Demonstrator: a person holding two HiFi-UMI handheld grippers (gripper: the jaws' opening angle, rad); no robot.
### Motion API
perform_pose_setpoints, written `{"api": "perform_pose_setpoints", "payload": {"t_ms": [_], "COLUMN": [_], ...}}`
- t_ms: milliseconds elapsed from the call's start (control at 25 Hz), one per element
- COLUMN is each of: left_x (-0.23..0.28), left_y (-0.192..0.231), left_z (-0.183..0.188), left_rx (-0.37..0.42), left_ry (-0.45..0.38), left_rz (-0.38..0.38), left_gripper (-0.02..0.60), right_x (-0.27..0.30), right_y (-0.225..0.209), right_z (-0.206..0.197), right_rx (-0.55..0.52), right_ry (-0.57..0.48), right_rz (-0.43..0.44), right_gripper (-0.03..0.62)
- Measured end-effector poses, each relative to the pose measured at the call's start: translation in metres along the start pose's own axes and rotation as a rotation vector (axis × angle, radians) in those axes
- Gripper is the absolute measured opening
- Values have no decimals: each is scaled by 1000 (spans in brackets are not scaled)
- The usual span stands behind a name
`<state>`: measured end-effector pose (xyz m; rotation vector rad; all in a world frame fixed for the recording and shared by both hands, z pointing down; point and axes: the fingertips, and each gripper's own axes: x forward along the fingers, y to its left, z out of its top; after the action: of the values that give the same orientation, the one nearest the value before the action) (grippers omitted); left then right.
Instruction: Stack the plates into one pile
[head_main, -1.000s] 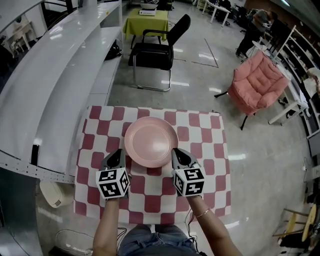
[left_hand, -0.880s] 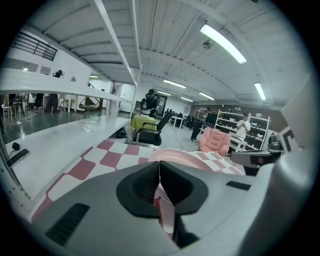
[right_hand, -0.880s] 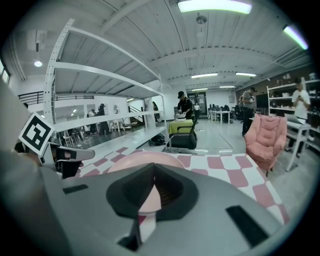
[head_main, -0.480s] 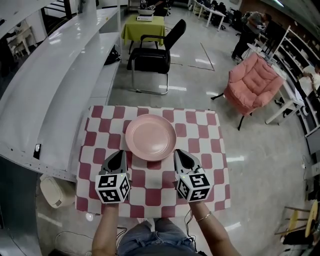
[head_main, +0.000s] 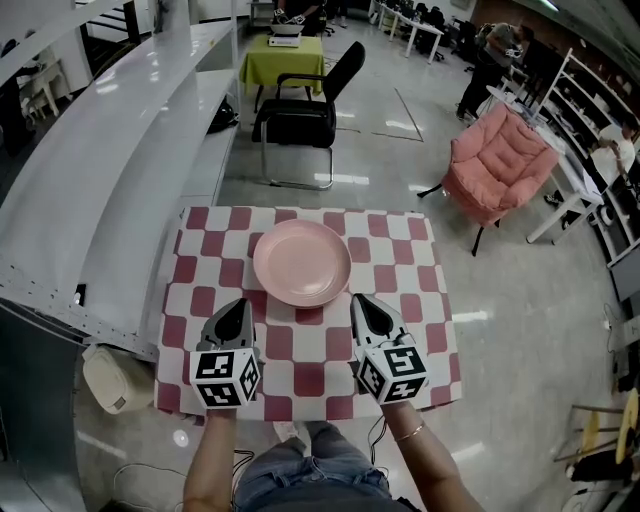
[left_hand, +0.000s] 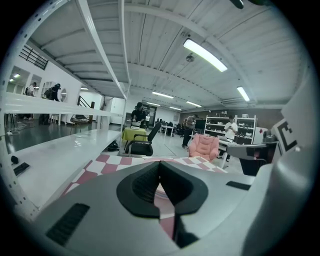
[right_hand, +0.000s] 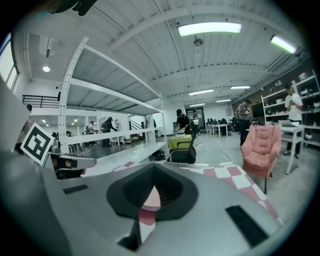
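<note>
A pink plate pile (head_main: 301, 262) rests in the far middle of the red-and-white checked table (head_main: 420, 300). My left gripper (head_main: 239, 306) hovers at the plate's near-left rim, shut with nothing in it. My right gripper (head_main: 357, 301) hovers at the near-right rim, also shut and empty. In the left gripper view the jaws (left_hand: 159, 165) meet at the tip, with a sliver of the pink plate (left_hand: 160, 192) showing through the gap behind. The right gripper view shows the same: jaws (right_hand: 153, 167) together, the pink plate (right_hand: 152, 198) seen behind them.
A black office chair (head_main: 305, 105) stands beyond the table, with a green-covered table (head_main: 283, 55) behind it. A pink armchair (head_main: 496, 160) is at the far right. A long white counter (head_main: 90, 180) runs along the left. A person (head_main: 490, 45) stands far back.
Both grippers have drawn back slightly toward me from the plate's rim, and their jaws have shut. The view has shifted a little; the plate stays put.
</note>
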<state>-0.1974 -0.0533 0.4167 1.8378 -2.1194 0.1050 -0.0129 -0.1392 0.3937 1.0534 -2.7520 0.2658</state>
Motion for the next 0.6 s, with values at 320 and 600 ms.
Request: {"api": "perform_pose_setpoints", "payload": {"t_ms": [320, 600], "left_x": [-26, -44], "left_y": [0, 2], "left_z": [0, 2], "left_rx": [7, 9], "left_ry": [-29, -44], "left_rz": [-6, -11], "left_gripper": [15, 15], "right_x": [-23, -35], "right_y": [16, 28], "right_z": [-2, 3], "right_rx": [-2, -9], "right_ry": [-29, -51], "right_rz": [-2, 2], "right_gripper": [9, 8]}}
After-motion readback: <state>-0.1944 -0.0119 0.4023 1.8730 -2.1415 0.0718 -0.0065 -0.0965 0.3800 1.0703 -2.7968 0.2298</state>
